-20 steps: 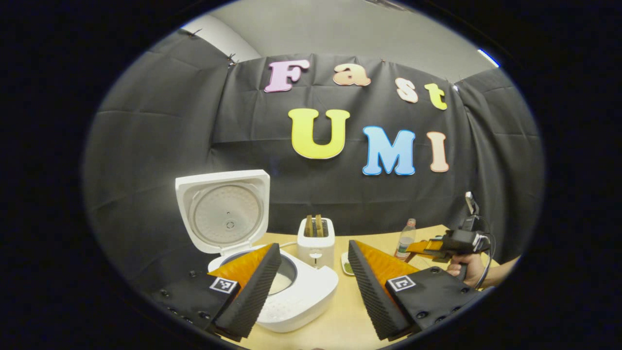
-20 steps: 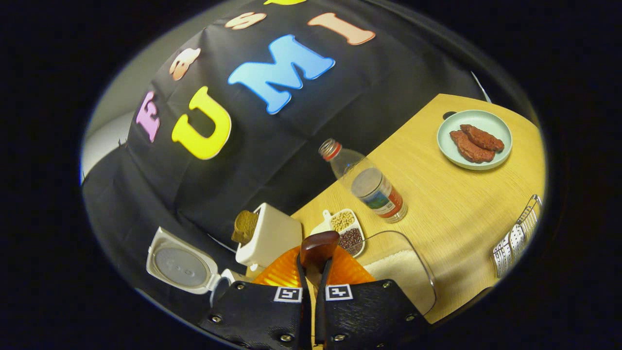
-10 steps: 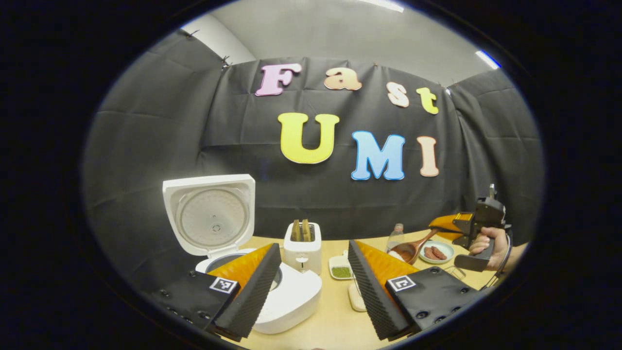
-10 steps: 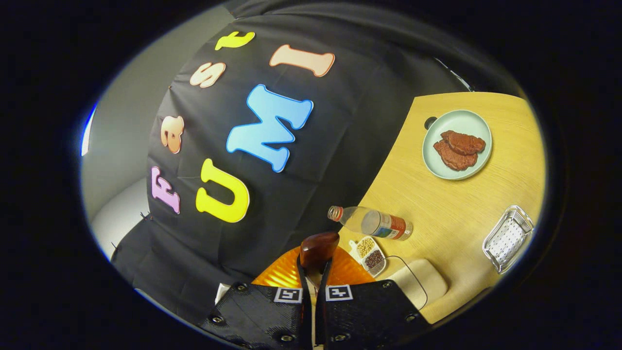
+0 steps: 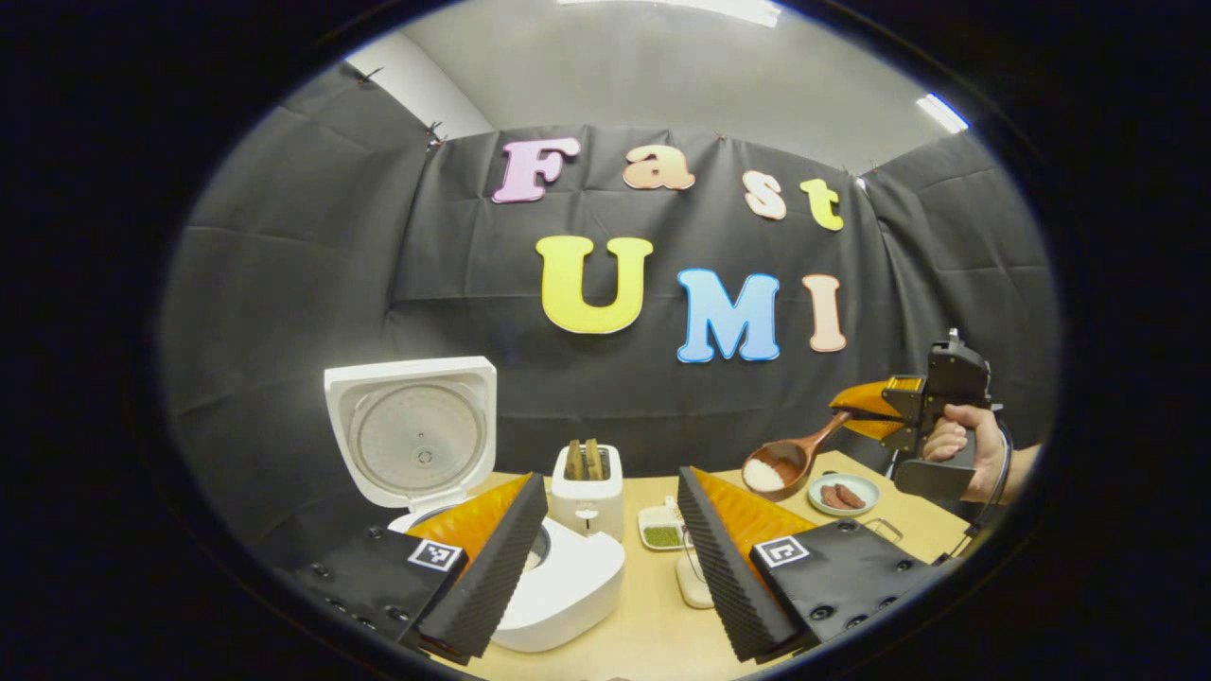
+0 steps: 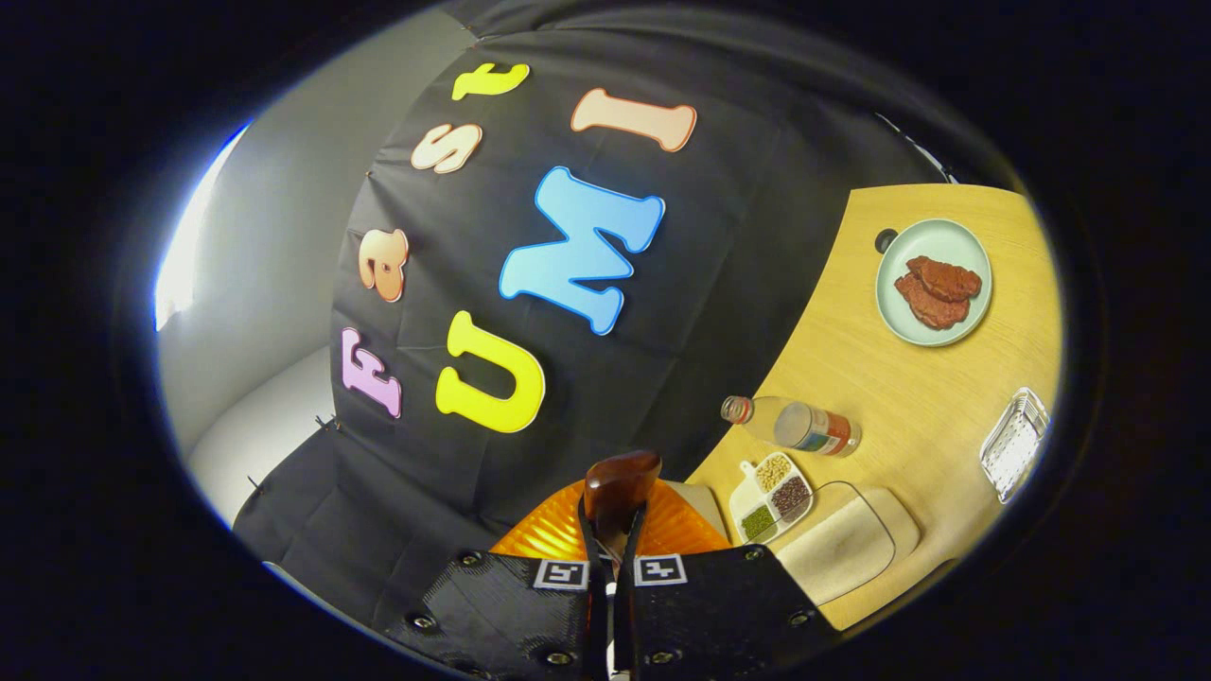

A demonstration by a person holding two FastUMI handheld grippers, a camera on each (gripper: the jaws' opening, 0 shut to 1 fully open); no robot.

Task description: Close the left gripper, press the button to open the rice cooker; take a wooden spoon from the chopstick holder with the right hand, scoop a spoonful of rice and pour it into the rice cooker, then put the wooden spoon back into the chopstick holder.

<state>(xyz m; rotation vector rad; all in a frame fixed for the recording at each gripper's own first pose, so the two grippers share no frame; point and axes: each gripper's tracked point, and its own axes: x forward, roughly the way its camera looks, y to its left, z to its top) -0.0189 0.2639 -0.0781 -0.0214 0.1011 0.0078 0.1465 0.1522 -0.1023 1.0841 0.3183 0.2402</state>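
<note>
Fingers of the left gripper stand wide apart, holding nothing, low over the tabletop. Between them lies the rice cooker, lid up, with a toaster and a small divided dish just behind. Farther right, the right gripper is clamped on the wooden spoon, whose bowl carries rice, raised above a plate of what looks like meat. A bottle lies near a clear rice container.
</note>
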